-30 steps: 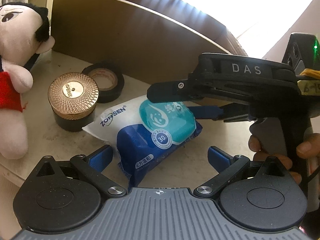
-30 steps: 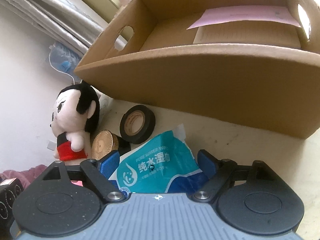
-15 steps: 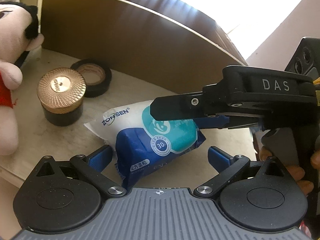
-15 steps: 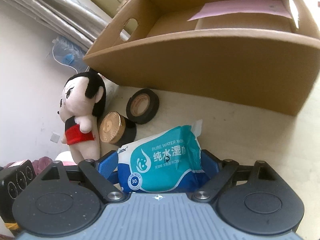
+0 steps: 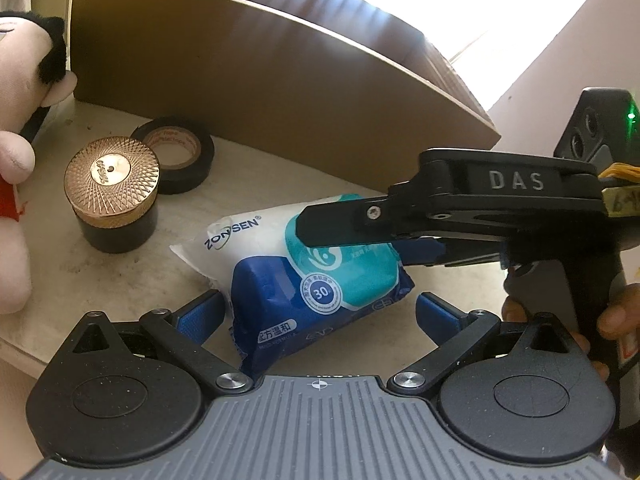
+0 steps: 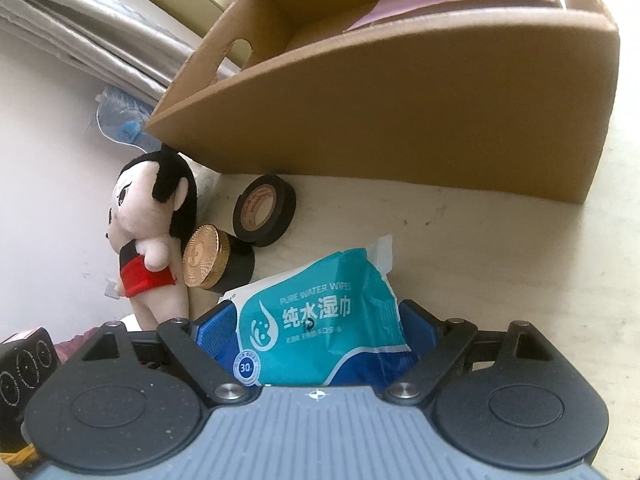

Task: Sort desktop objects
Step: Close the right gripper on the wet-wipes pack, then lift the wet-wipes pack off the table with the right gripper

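A blue and teal wet-wipes pack (image 5: pixel 316 280) lies flat on the pale table (image 5: pixel 60 264). My right gripper (image 6: pixel 316 324) reaches in from the right, held by a person's hand (image 5: pixel 616 312). It is open, and its blue pads (image 6: pixel 216 328) straddle the wipes pack (image 6: pixel 320 320): the right pad is at the pack's edge and a small gap shows at the left pad. In the left wrist view one black finger (image 5: pixel 340 220) crosses over the pack's teal lid. My left gripper (image 5: pixel 318 316) is open, its pads on either side of the pack's near end.
A jar with a gold lid (image 5: pixel 114 200) and a black tape roll (image 5: pixel 176 152) sit left of the pack. A plush doll (image 6: pixel 148 240) stands at the table's left edge. A large open cardboard box (image 6: pixel 400 120) fills the back. Bare tabletop (image 6: pixel 500 260) lies to the right.
My right gripper has moved forward and a little lower, so the wipes pack now sits deeper between its fingers. The left gripper has barely moved. The pack has stayed on the table.
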